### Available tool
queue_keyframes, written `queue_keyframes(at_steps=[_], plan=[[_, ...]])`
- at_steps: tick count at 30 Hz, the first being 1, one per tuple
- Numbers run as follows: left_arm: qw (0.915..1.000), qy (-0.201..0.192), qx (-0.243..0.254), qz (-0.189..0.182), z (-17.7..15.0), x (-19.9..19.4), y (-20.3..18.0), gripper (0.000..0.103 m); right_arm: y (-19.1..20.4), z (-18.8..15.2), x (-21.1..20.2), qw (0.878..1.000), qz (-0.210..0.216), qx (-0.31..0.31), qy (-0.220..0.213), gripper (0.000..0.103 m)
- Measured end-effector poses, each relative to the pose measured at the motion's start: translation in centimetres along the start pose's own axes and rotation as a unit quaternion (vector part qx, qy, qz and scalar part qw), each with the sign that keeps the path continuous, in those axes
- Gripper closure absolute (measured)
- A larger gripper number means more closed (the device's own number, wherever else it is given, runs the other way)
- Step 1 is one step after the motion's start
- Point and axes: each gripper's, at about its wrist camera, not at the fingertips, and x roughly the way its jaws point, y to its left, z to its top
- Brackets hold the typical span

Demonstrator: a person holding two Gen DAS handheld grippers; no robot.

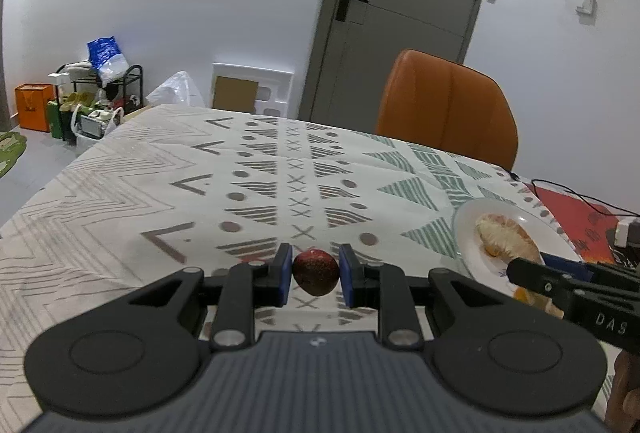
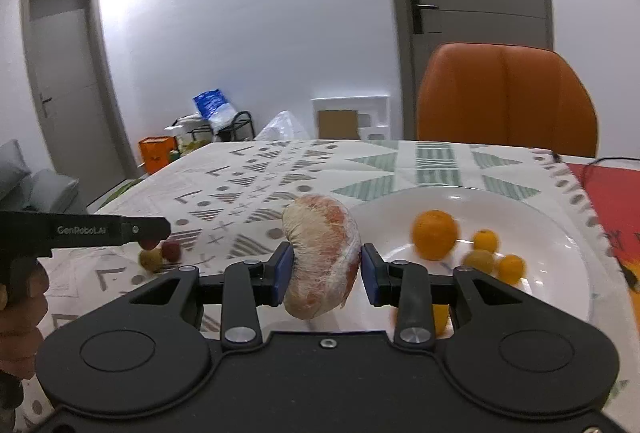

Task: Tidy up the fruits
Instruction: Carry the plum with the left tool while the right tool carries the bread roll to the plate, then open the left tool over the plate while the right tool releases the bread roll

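My left gripper (image 1: 315,274) is shut on a small dark red fruit (image 1: 316,272) and holds it just above the patterned tablecloth. My right gripper (image 2: 326,269) is shut on a large peeled pomelo segment (image 2: 320,257) at the left rim of a white plate (image 2: 560,233). The plate holds an orange (image 2: 434,239) and several small yellow-orange fruits (image 2: 510,267). In the left wrist view the same plate (image 1: 466,233) and the pomelo segment (image 1: 506,237) show at the right. A small yellow-green fruit (image 2: 151,259) and a red one (image 2: 171,250) lie on the cloth under the left gripper.
An orange chair (image 2: 506,97) stands at the table's far side. A red mat (image 1: 576,221) with a black cable lies right of the plate. Doors, a shoe rack and bags stand along the far wall. The table edge drops off at the left.
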Motion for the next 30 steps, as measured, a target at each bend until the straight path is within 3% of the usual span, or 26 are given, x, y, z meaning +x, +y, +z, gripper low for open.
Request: queue_keyframes(at_steps=[22, 30], plan=[[0.9988, 0.008, 0.044, -0.022, 0.0, 1.8, -5.9, 0.080, -6.5, -1.5, -2.0, 0.998, -0.042, 0.046, -0.011, 0.068], [0.9979, 0.007, 0.056, -0.033, 0.3, 2.3, -7.6, 0.080, -9.0, -2.0, -2.4, 0.994, -0.090, 0.063, -0.012, 0.054]])
